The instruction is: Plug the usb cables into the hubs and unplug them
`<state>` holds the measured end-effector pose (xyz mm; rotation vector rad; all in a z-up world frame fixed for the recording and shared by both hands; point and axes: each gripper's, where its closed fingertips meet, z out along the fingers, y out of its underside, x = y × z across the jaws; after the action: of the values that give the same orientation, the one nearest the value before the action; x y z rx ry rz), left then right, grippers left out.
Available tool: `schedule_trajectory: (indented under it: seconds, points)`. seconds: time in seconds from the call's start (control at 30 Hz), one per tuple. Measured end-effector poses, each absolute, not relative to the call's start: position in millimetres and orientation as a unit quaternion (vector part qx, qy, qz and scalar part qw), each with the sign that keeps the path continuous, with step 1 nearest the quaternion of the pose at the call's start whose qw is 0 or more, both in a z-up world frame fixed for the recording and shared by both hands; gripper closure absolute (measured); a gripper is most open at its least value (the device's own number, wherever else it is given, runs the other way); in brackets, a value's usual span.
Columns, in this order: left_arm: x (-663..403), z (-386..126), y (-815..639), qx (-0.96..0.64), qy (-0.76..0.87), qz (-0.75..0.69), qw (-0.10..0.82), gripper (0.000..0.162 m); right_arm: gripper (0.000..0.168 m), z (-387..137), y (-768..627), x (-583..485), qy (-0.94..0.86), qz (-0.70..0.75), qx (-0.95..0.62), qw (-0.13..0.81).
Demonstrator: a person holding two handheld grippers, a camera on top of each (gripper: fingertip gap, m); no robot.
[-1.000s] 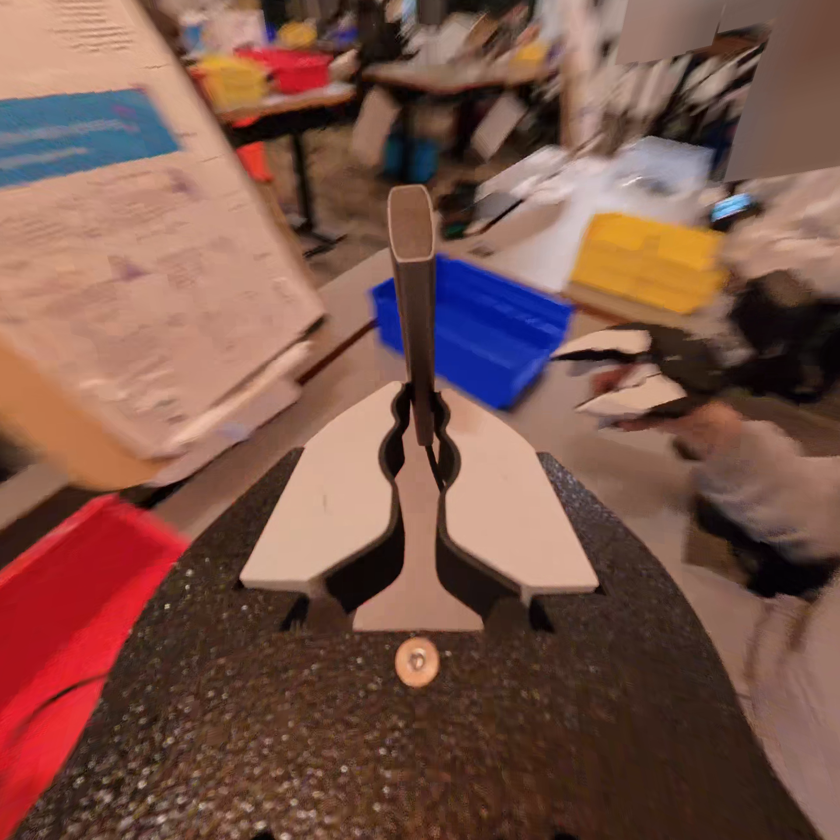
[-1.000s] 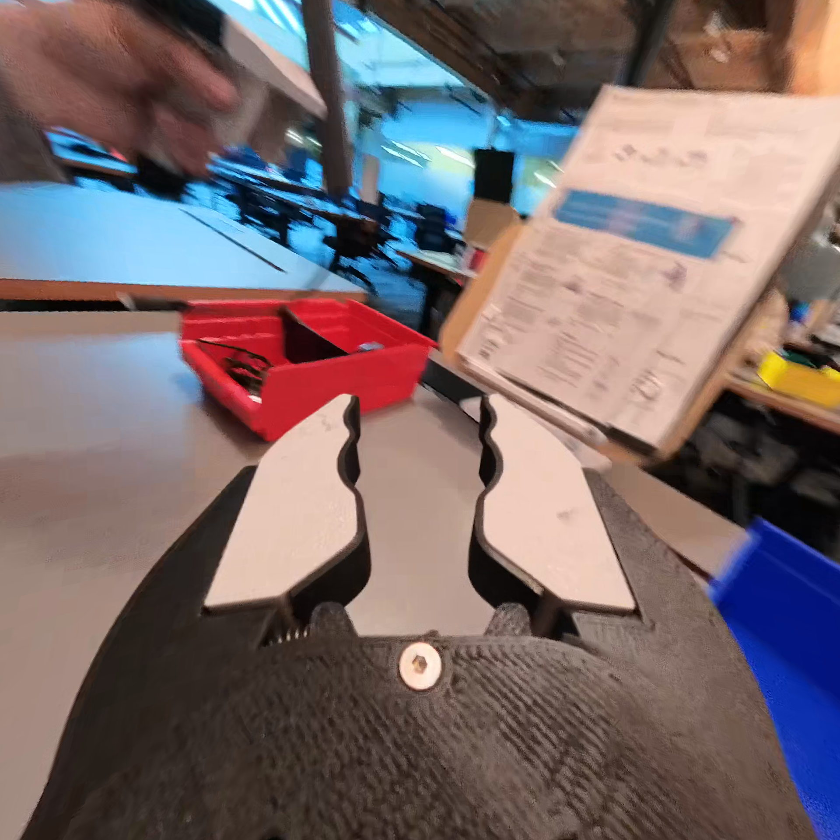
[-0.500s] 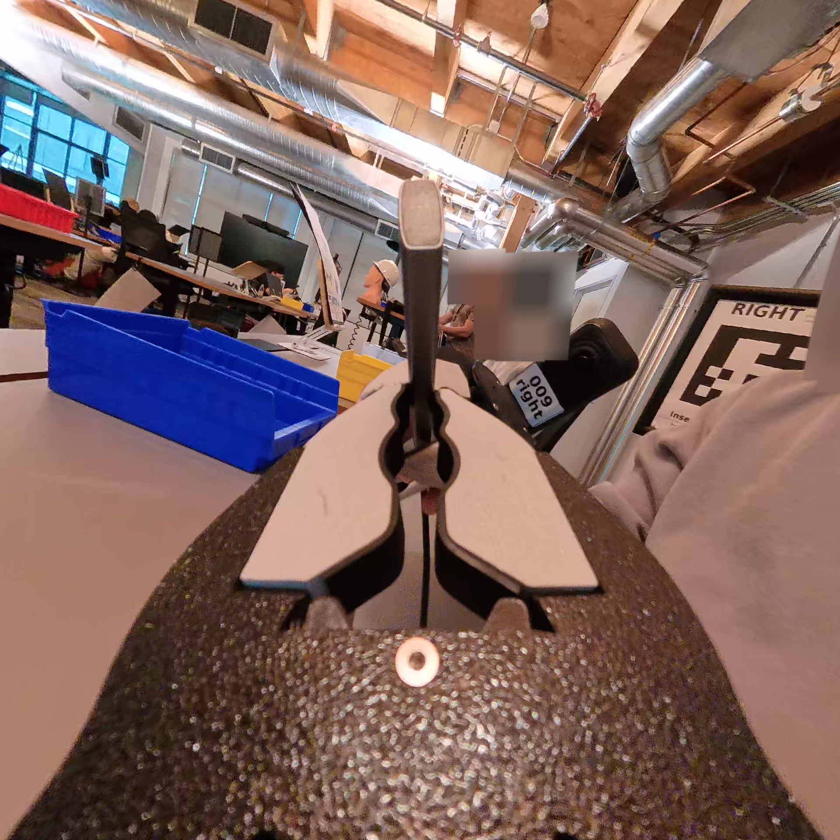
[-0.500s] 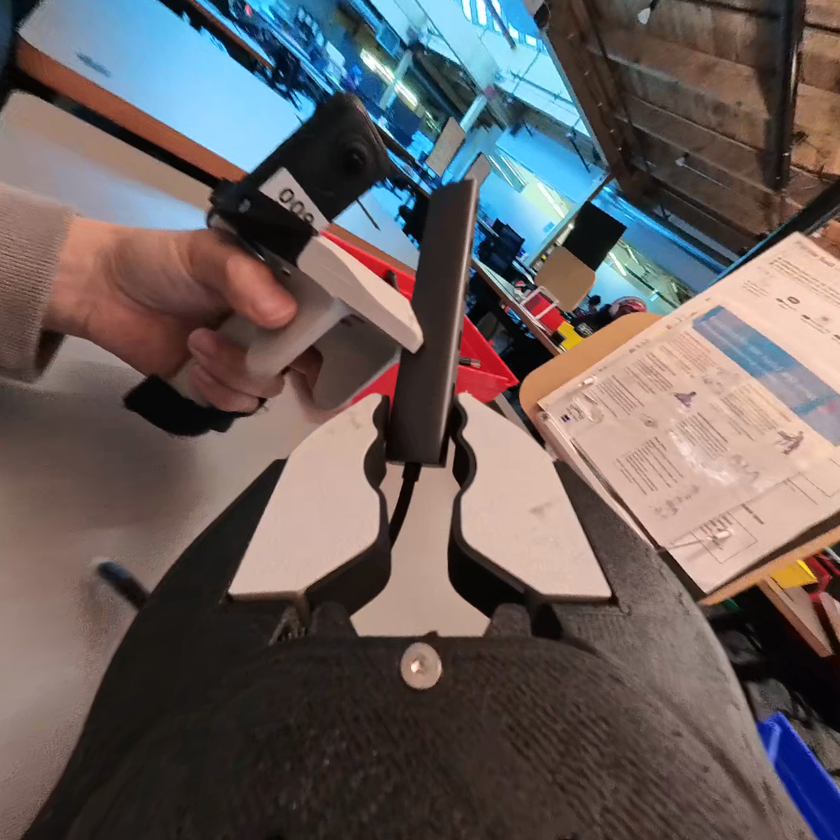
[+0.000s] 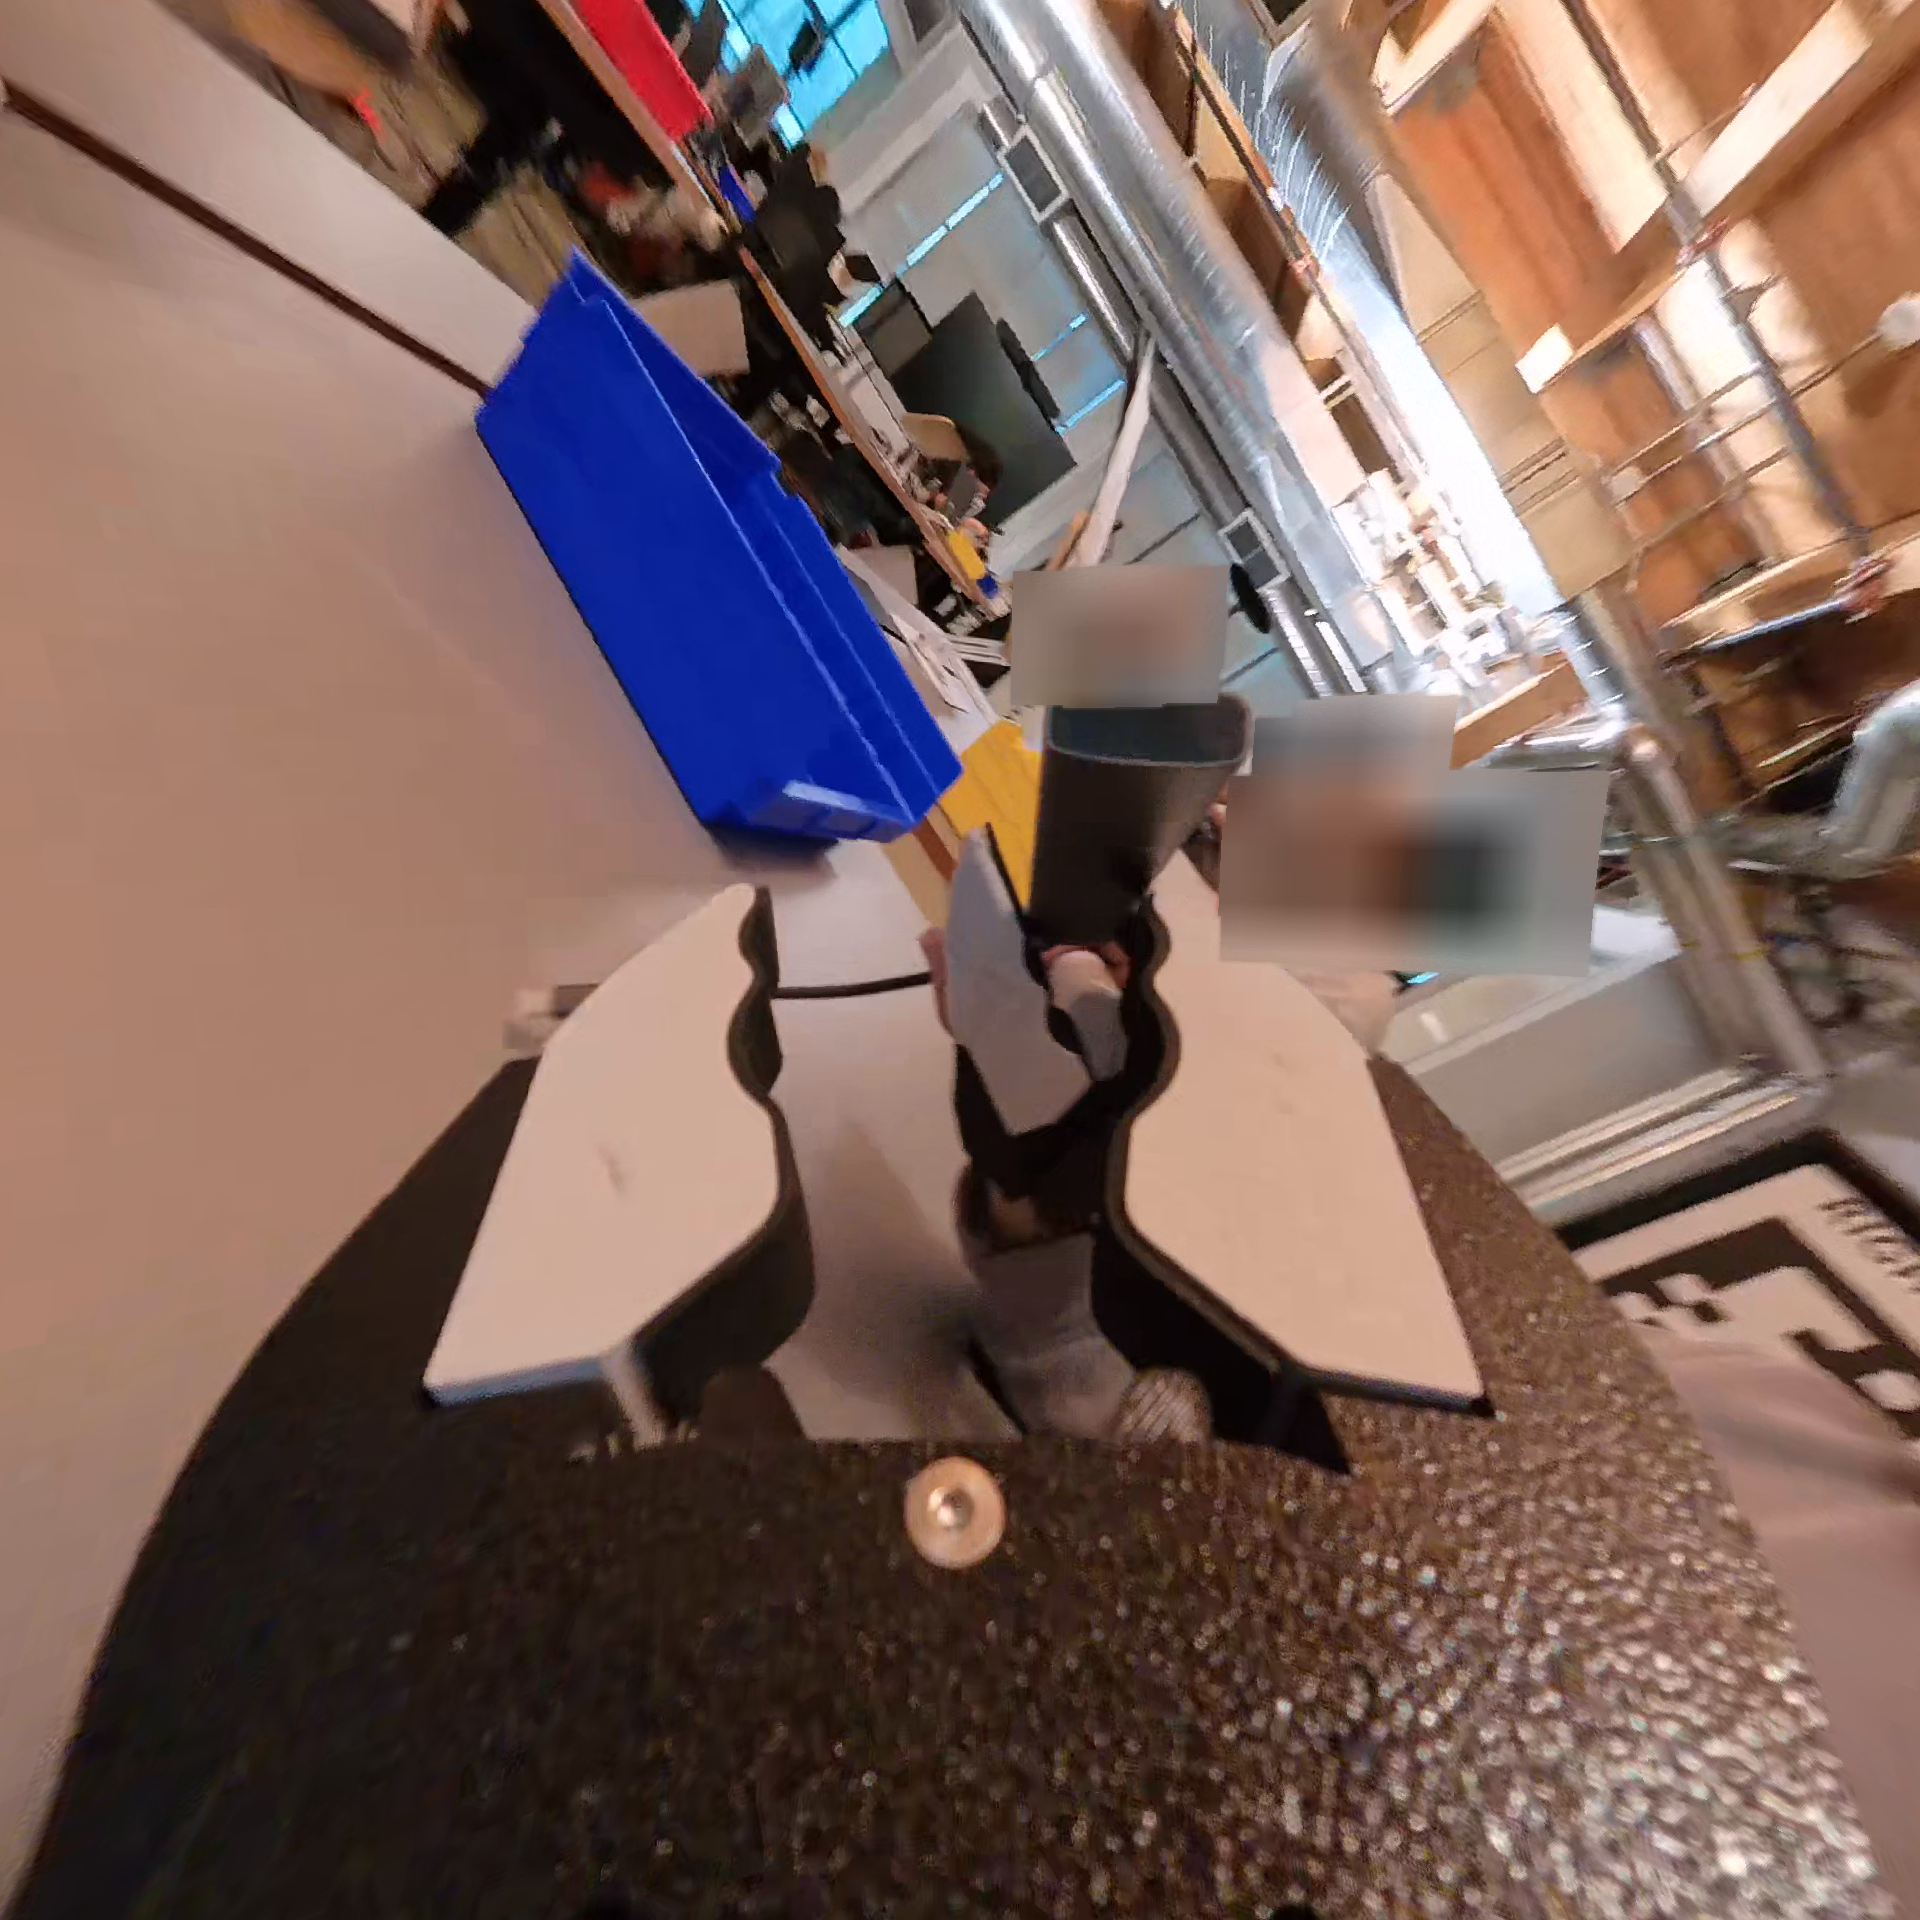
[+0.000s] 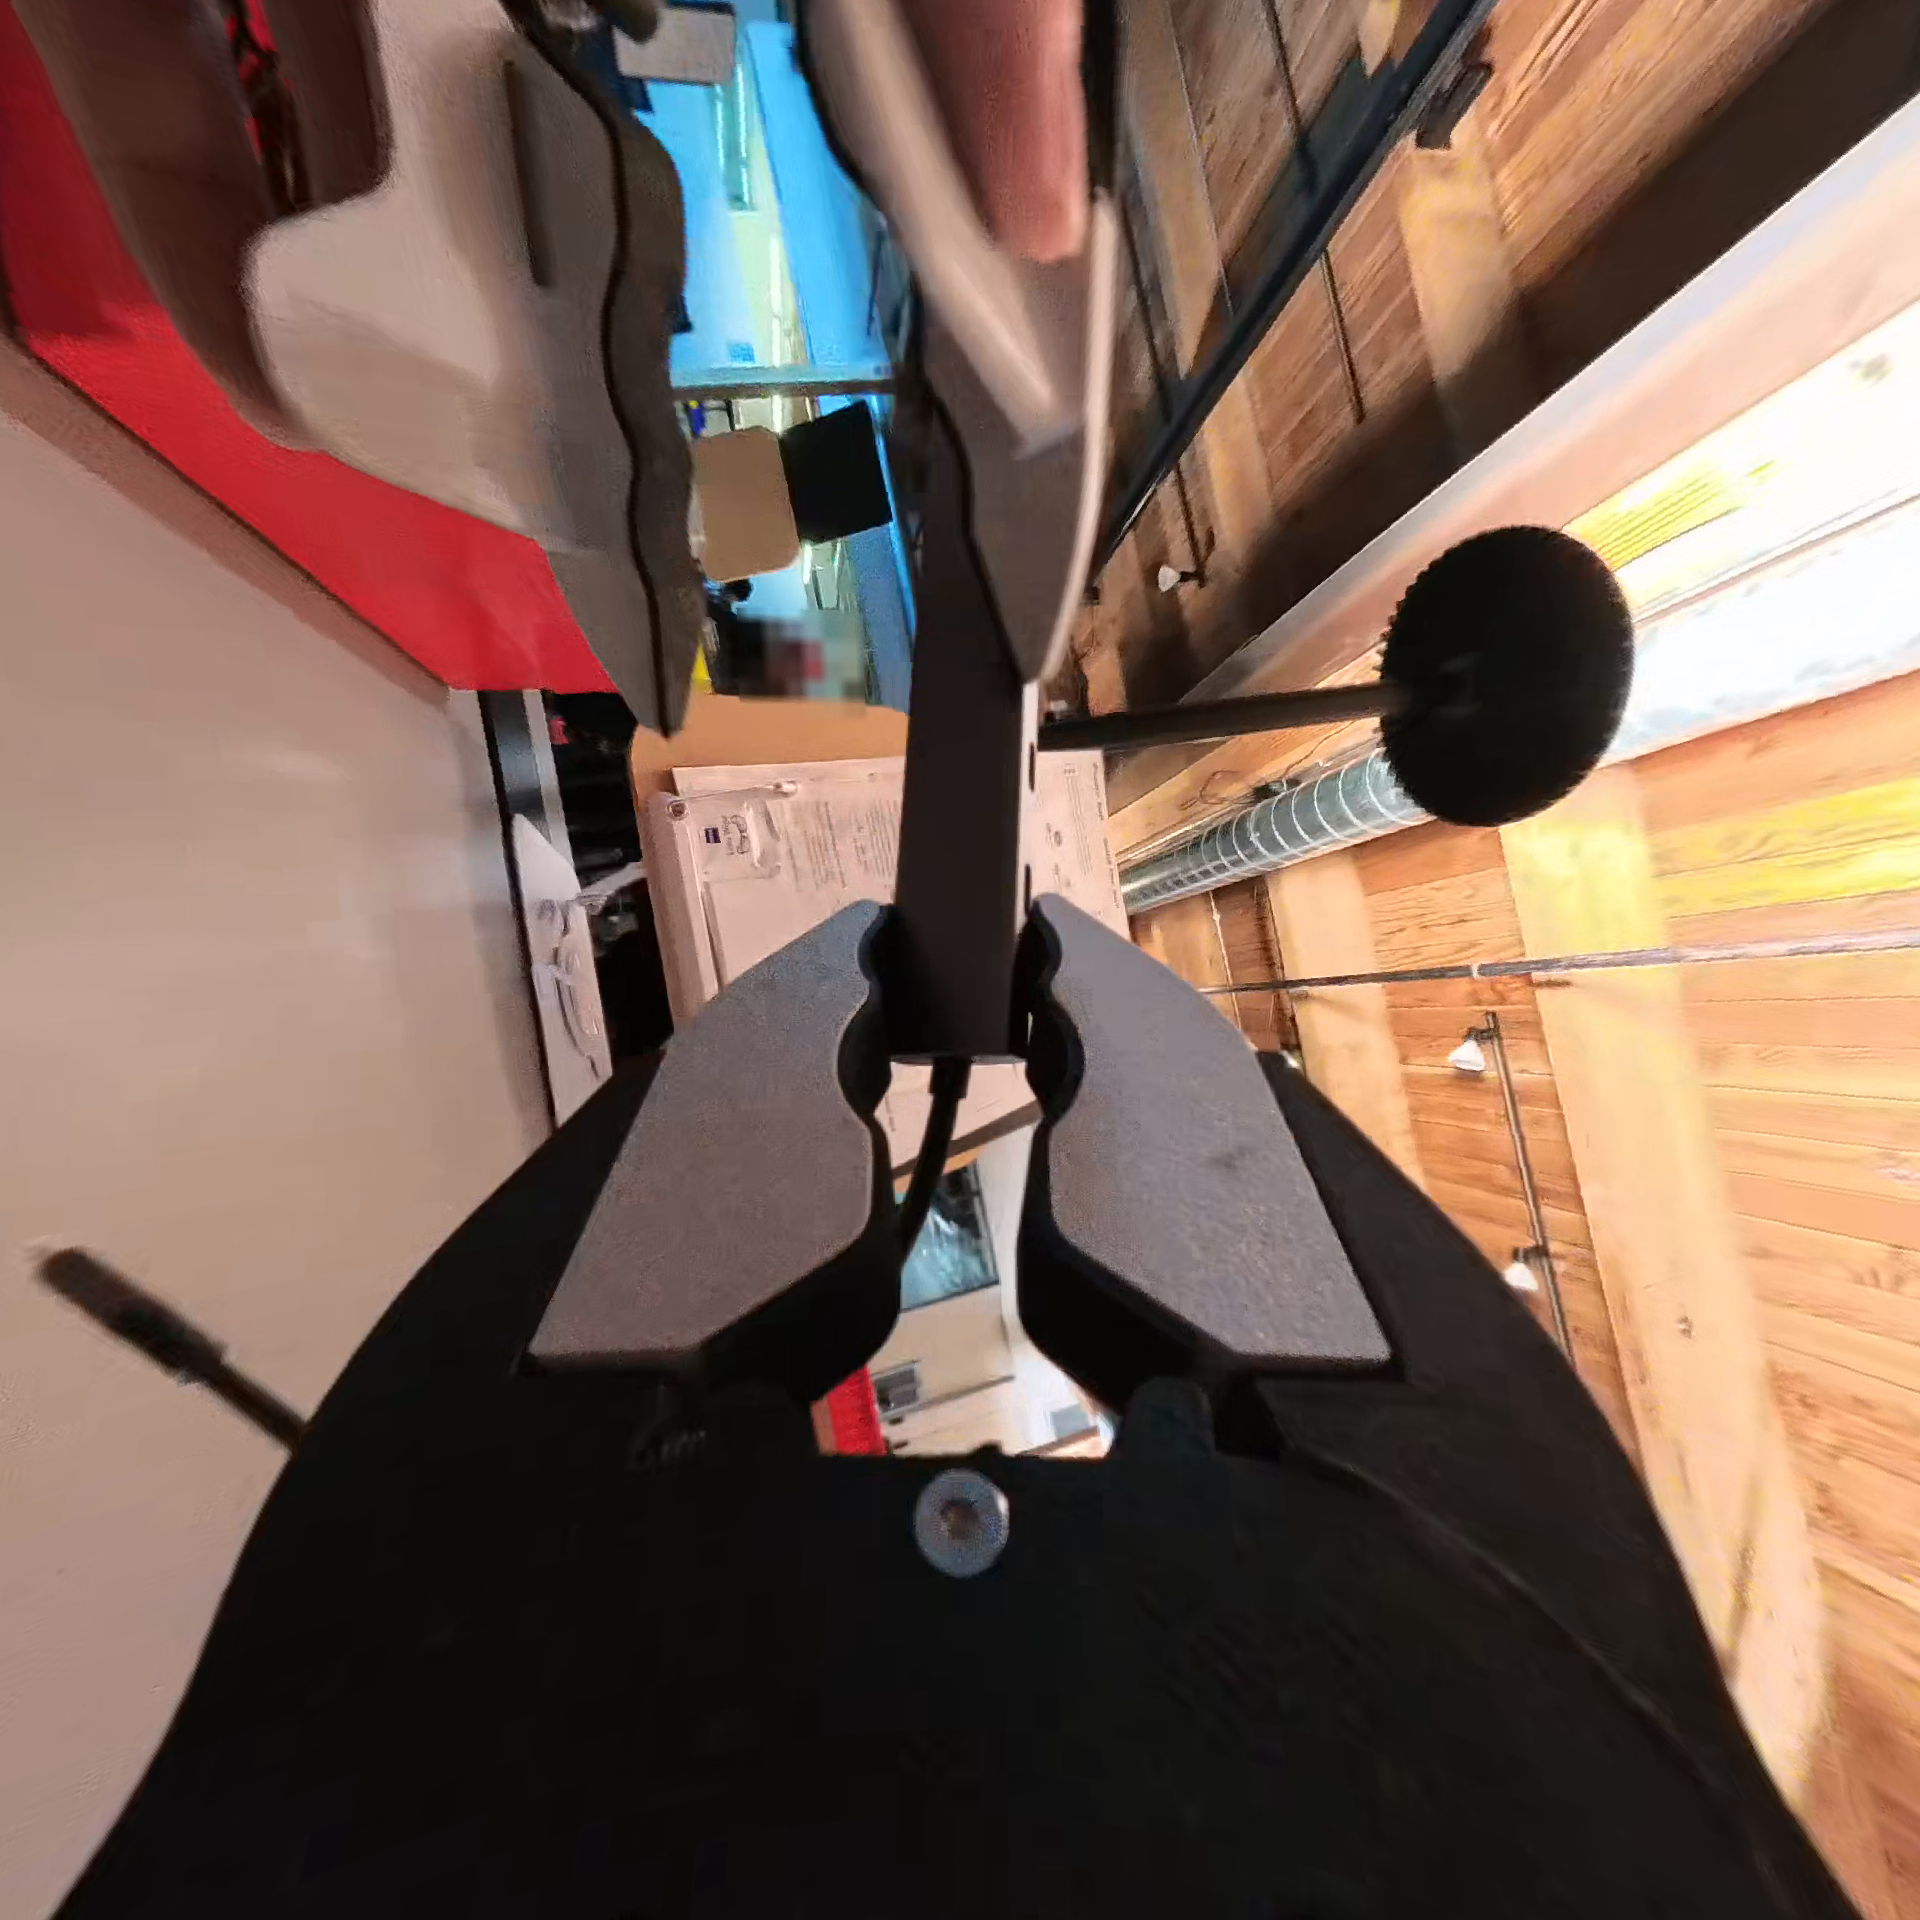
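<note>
Beside the blue bin [image 5: 717, 623] on the grey table [image 5: 208, 727], my left gripper [image 5: 951, 987] stood spread wide and empty, while my right gripper [image 6: 956, 971] pinched the dark USB hub [image 6: 961, 831], its cable [image 6: 930, 1153] trailing between the fingers.

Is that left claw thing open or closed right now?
Open. The left gripper shows a wide gap between its fingers, and the dark hub sits beyond them, not clamped.

The hub [image 6: 958, 831] looked like smooth, matt dark metal. The left gripper [image 5: 951, 1023] had a rough, speckled black body and flat matt grey fingers [image 5: 634, 1132]. The blue bin [image 5: 707, 644] was glossy plastic, and the table [image 5: 208, 727] was smooth and matt, possibly laminate. Beams [image 6: 1714, 1143] were bare wood.
</note>
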<state>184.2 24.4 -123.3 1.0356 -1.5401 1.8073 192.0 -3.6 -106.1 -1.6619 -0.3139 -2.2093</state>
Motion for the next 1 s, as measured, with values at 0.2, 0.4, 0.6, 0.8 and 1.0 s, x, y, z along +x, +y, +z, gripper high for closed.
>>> schedule_trajectory:
  seconds: [0.2, 0.4, 0.6, 0.8, 1.0]
  points:
    - [186.5, -113.4, 28.4, 0.368, -0.525, 0.712, 0.287, 0.139, 0.146, -122.6, 4.6, 194.4, -0.133, -0.761, -0.609, 0.179]
    - [183.4, -119.6, 31.1, 0.285, -0.569, 0.736, 0.23, 0.139, 0.126, -159.9, 18.2, 180.4, -0.108, -0.52, -0.764, 0.365]
    - [153.9, -101.4, 34.2, 0.072, -0.584, 0.796, 0.139, 0.139, 0.115, -131.4, 9.8, 148.3, 0.053, -0.18, -0.747, 0.638]
    - [141.8, -100.5, 29.1, 0.002, -0.57, 0.815, 0.107, 0.139, 0.144, -133.2, 18.0, 137.7, 0.03, -0.137, -0.733, 0.666]
    - [178.3, -116.1, 33.0, 0.147, -0.576, 0.799, 0.091, 0.13, 0.145, -122.5, 8.1, 162.3, 0.049, -0.261, -0.713, 0.649]
